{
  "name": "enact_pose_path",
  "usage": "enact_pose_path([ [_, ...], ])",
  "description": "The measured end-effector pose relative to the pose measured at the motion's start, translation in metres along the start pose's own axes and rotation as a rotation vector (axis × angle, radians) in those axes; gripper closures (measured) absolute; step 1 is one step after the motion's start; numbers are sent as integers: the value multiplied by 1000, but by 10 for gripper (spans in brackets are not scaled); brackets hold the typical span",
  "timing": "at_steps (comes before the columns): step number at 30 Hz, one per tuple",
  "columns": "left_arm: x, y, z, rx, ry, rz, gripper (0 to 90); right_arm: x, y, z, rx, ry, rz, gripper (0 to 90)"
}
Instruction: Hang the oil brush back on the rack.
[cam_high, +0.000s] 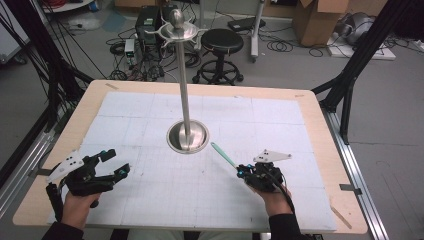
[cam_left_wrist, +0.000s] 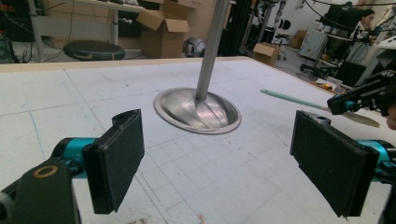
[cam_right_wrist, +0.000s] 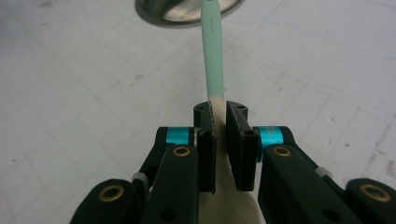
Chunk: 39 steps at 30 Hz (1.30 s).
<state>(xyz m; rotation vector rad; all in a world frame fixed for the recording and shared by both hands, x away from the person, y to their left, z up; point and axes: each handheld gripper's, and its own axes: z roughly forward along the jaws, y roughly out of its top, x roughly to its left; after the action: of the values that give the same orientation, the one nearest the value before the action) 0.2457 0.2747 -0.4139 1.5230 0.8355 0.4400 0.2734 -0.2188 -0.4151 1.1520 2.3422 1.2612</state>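
A: Black pads of right tool (cam_right_wrist: 219, 140) clamped on pale blade of green-handled spatula (cam_right_wrist: 212, 51), handle aimed at steel stand (cam_high: 187, 136) mid-bench (cam_high: 60, 135).

B: And left tool (cam_left_wrist: 217, 163)?

A: Jaws wide apart, nothing between, resting low over white mat (cam_high: 165, 185), well apart from spatula.

B: Step in hand?

A: Likely carrying spatula toward stand for hanging. Next move calls for lifting high to top ring (cam_high: 177, 31), keeping grip firm.

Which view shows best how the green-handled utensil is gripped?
The right gripper view: the right gripper is shut on the utensil at its cream end. The high view shows the utensil small, and the left gripper view shows it from the side.
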Motion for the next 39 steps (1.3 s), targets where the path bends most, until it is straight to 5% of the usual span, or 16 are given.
enact_pose_path([
  [8,-1,2,-1,-15,-47,-31,222,7,4,-4,-68,106,-13,824],
  [19,-16,10,6,-57,-236,-40,272,28,15,-5,-130,268,-93,823],
  [23,-21,13,9,-49,-275,-31,266,34,19,-4,-147,303,-114,823],
  [32,-40,20,19,-23,-426,-1,323,61,36,-3,-202,490,-223,823],
  [39,-52,23,23,-20,-512,-8,322,77,49,-3,-228,567,-263,822],
])
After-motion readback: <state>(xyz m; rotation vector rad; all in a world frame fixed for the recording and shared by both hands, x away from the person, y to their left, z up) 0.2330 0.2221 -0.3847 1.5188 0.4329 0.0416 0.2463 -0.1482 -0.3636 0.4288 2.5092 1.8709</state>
